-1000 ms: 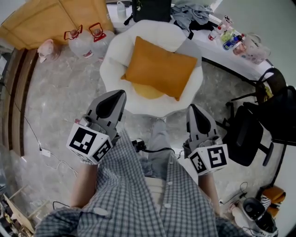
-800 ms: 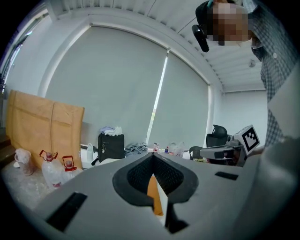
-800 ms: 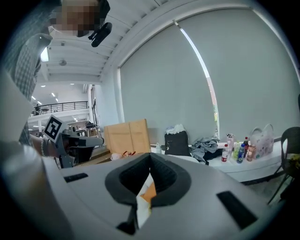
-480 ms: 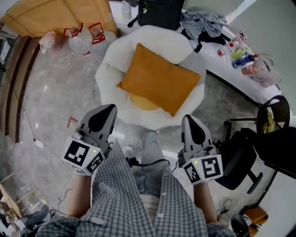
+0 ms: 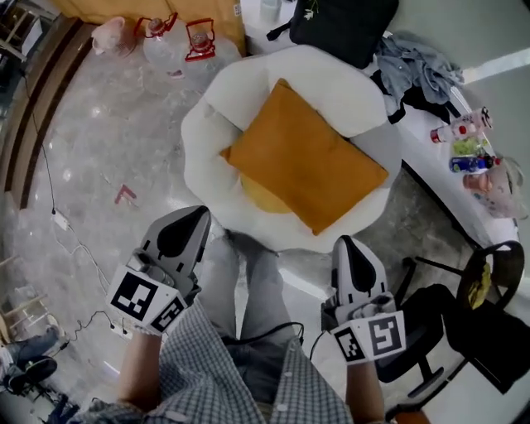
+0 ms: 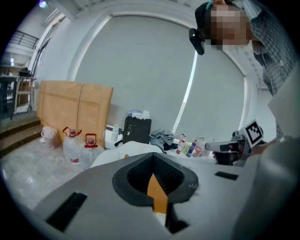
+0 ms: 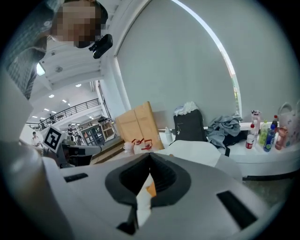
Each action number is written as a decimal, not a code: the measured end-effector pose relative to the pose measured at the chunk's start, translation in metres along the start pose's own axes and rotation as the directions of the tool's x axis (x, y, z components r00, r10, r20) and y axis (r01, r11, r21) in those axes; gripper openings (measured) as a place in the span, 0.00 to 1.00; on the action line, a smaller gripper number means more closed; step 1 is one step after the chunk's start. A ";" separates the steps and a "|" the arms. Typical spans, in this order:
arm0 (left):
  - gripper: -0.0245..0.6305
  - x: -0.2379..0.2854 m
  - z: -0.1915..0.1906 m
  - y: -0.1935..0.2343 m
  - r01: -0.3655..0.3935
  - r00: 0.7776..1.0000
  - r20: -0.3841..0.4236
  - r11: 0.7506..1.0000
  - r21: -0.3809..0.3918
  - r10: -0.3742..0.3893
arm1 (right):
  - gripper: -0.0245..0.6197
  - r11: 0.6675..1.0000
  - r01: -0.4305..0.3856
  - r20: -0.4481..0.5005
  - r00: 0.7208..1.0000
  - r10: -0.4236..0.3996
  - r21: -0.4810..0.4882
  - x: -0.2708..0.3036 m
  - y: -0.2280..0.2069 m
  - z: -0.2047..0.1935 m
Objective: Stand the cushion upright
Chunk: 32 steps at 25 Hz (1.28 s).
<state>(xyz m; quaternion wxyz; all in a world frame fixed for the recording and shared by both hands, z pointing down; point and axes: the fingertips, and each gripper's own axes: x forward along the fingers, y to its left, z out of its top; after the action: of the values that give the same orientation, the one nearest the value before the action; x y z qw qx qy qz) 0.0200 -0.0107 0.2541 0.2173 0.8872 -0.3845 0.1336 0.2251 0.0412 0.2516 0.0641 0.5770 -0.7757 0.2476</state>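
An orange cushion (image 5: pixel 306 166) lies flat, corner toward me, on the seat of a round white armchair (image 5: pixel 207 124). A second, yellower cushion (image 5: pixel 263 194) peeks out beneath its near edge. My left gripper (image 5: pixel 201 217) hovers just short of the chair's front left rim, jaws shut and empty. My right gripper (image 5: pixel 345 244) sits at the chair's front right rim, also shut on nothing. In the left gripper view the orange cushion (image 6: pixel 157 192) shows through the slit of the closed left gripper (image 6: pixel 152 159). The right gripper view shows the white chair (image 7: pixel 197 152) past the right gripper (image 7: pixel 150 161).
Two water jugs with red handles (image 5: pixel 170 45) and a pink object (image 5: pixel 109 35) stand on the marble floor left of the chair. A black bag (image 5: pixel 339 25), clothes (image 5: pixel 422 70) and bottles (image 5: pixel 464 141) sit on a white counter behind. A black office chair (image 5: pixel 472 306) is at right. Cables (image 5: pixel 66 232) trail at left.
The view has closed in on the armchair and swung, so the cushion now sits larger and nearer. Both grippers have come lower and closer to the chair's front rim, still shut.
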 end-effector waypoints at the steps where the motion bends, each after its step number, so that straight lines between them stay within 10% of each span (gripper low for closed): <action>1: 0.05 0.003 -0.004 0.002 0.007 1.000 0.007 0.999 -0.035 -0.007 | 0.04 1.000 -0.015 -0.020 1.000 0.015 -0.008 0.008 0.000 -0.006; 11: 0.05 0.070 -0.065 0.053 0.045 0.999 -0.024 0.999 -0.011 -0.045 | 0.04 0.996 -0.040 -0.123 0.992 0.030 -0.077 0.116 -0.016 -0.054; 21: 0.05 0.116 -0.119 0.119 0.061 0.993 -0.084 0.973 -0.222 -0.081 | 0.04 0.975 -0.083 -0.206 0.978 0.040 -0.205 0.221 -0.027 -0.071; 32: 0.06 0.147 -0.174 0.191 0.000 0.996 -0.081 0.885 -0.466 -0.042 | 0.04 0.970 -0.064 -0.266 0.964 -0.001 -0.235 0.310 -0.059 -0.087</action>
<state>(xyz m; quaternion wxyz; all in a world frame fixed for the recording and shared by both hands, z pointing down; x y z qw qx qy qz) -0.0349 -0.1339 0.5187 0.4418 0.8065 -0.3856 0.0746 0.1625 -0.1987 0.4651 0.2328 0.5143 -0.7935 0.2270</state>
